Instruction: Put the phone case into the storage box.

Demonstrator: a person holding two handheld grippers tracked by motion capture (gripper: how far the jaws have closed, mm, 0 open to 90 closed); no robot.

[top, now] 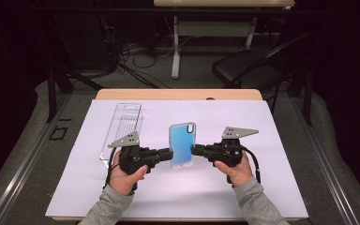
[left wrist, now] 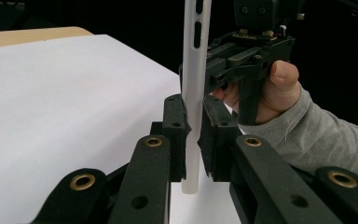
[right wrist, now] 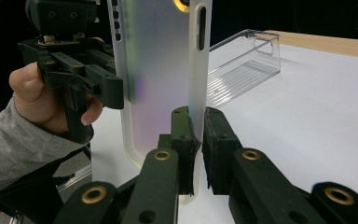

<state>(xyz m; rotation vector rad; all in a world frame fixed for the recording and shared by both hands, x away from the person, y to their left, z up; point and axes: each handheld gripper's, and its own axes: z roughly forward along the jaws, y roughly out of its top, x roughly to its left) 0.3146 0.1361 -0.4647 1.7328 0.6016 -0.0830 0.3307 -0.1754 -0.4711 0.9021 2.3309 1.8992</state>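
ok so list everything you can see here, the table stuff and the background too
phone case: 1, translucent with a blue face, held off the sheet between both grippers
clear plastic package: 1, transparent, lying on the sheet, far left
white sheet: 1, covers most of the table
table: 1, light wood
chair: 1, black, behind the table, right
cables: several, dark, on the floor behind
left gripper: 1, black, jaws clamp the case's left edge
right gripper: 1, black, jaws clamp the right edge
sleeves: 2, grey

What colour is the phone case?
The phone case is blue in the middle with a frosted whitish rim, seen best in the high view.
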